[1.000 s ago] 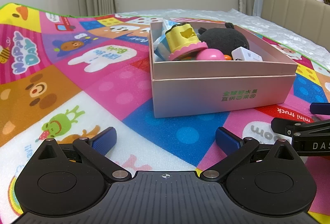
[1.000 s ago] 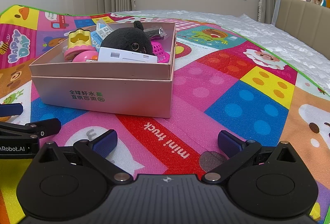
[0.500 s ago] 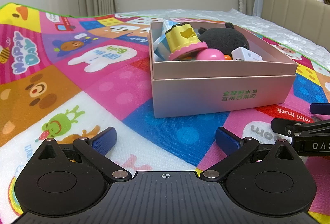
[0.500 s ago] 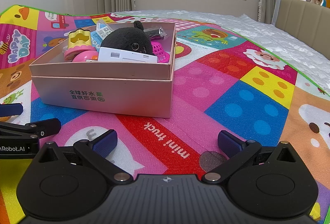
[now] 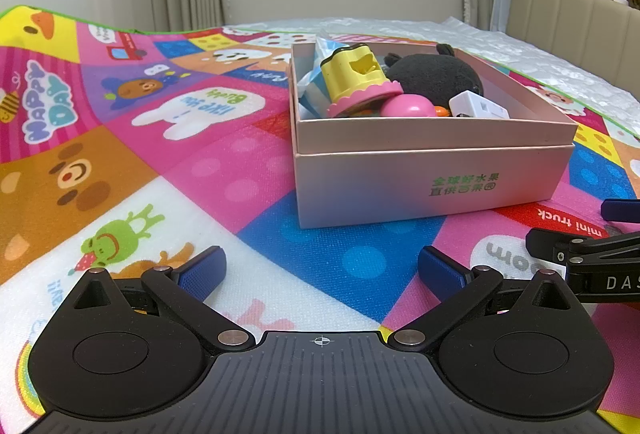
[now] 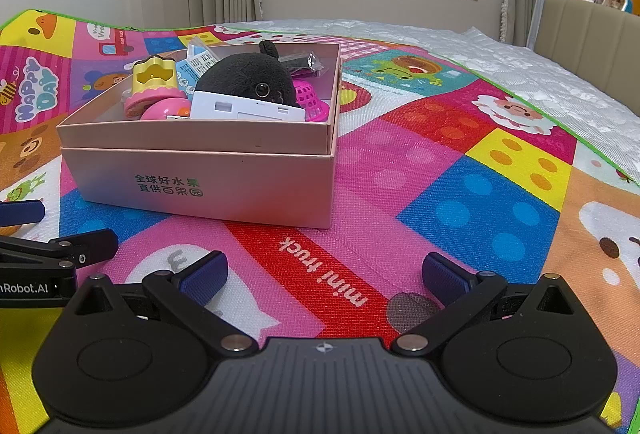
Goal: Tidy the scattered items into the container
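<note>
Sitting on the play mat [image 5: 224, 170], the pink cardboard box [image 5: 432, 186] already holds what looks like all of the loose items: a yellow and pink toy cup [image 5: 358, 80] tilted against the left wall, a black plush toy [image 5: 436, 76] in the middle, a white plastic block [image 5: 478, 108] against the near wall, a pink ball [image 5: 408, 108], a pink mesh basket [image 6: 310, 98] at the right wall, and some packets at the back. No stray item shows on the mat in either view, so I judge the tidying to be finished or nearly so.

If the box has to be shifted, it should feel light; the thin card walls would flex, so the firmer double-walled rim near a corner is the safer place to pinch. The plush is soft and forgiving and can be squeezed anywhere. The hard plastic cup and ball are smooth and could slip or roll; the cup's flared pink base is the better hold.

The left hand-held gripper [image 5: 320, 270] hovers low over the mat just in front of the box, its jaws spread wide with nothing between them. The right hand-held gripper [image 6: 324, 274] sits beside it, equally wide apart and empty, aimed past the box's right corner. Behind lie the bed [image 6: 520, 62], curtains and a barred window.
</note>
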